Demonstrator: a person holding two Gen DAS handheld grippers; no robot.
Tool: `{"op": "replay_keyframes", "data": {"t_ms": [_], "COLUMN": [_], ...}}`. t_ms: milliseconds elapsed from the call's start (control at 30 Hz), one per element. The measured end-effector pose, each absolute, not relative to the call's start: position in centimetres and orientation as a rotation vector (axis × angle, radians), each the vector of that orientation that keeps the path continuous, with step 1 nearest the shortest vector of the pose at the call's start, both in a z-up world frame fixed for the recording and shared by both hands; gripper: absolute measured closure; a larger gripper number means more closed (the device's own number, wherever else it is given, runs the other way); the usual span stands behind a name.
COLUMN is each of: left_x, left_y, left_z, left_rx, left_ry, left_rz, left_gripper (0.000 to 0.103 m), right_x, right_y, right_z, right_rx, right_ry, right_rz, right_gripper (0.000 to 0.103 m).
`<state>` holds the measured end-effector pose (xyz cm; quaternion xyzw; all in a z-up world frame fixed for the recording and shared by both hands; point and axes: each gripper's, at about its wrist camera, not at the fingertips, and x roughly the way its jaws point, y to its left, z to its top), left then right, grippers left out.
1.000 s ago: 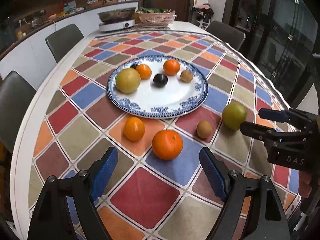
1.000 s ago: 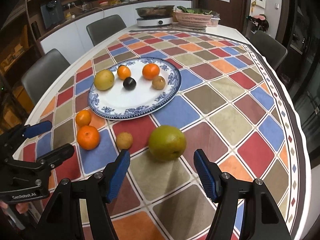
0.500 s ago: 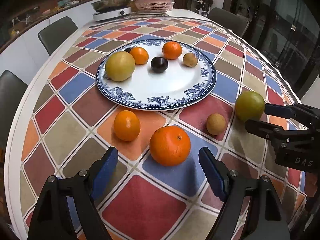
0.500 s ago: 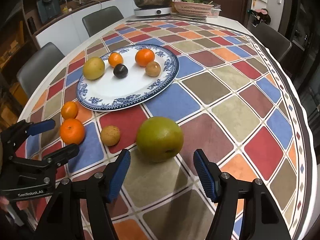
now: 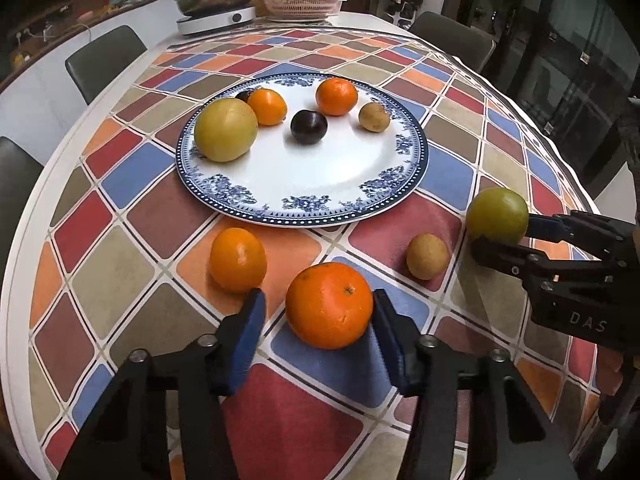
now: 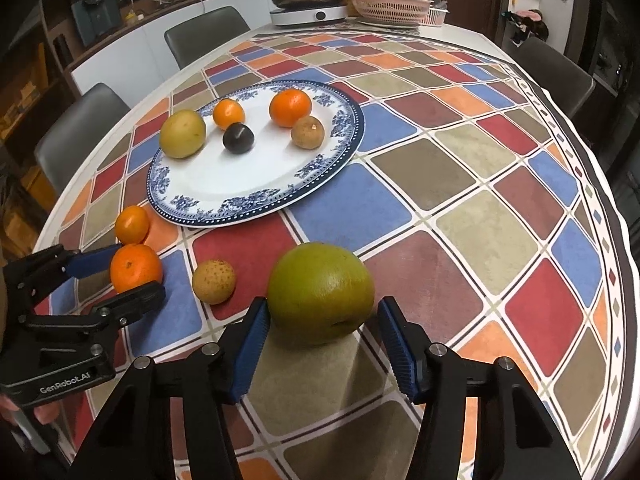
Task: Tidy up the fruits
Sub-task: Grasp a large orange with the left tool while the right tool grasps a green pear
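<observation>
A large orange lies on the checked tablecloth between the blue pads of my left gripper, whose jaws are closing. The right pad touches it and a gap shows at the left pad. A big green fruit lies between the pads of my right gripper, also closing, with a small gap at the right pad. A smaller orange and a small brown fruit lie loose nearby. The blue-rimmed plate holds a yellow-green fruit, two oranges, a dark plum and a brown fruit.
Grey chairs stand around the table. At the far end sit a cooker with a pan and a pink basket. The table's edge curves along the right, and a counter runs behind.
Both grippers sank and moved forward over their fruits. Their jaws narrowed around the large orange and the green fruit.
</observation>
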<state>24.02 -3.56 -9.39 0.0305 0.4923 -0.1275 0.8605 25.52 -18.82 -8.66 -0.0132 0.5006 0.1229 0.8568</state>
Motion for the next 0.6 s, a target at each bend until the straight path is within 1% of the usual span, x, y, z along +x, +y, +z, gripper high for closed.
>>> {"op": "replay_keyframes", "data": {"t_ms": [67, 167, 367, 600], "left_x": [24.0, 23.7, 23.2, 22.3], "left_y": [-3.6, -3.7, -3.5, -3.3], "left_z": [-9.3, -8.9, -8.2, -6.6], "left_rx": [0.063, 0.069, 0.073, 0.050], "left_ry": [1.035, 1.022, 1.001, 0.959], "left_rz": [-0.272, -0.270, -0.262, -0.269], "left_gripper": [0.056, 0.061, 0.062, 0.062], "right_x": [25.6, 25.5, 25.1, 23.9], "right_y": [-18.8, -18.8, -19.0, -18.9], "right_z": [-8.6, -8.7, -8.3, -6.5], "right_rx": [-0.027, -0.024, -0.010, -0.001], "right_ry": [1.051, 1.045, 1.031, 0.984], "right_rz": [0.263, 0.260, 0.250, 0.273], "right_gripper": [0.052, 0.052, 0.053, 0.053]}}
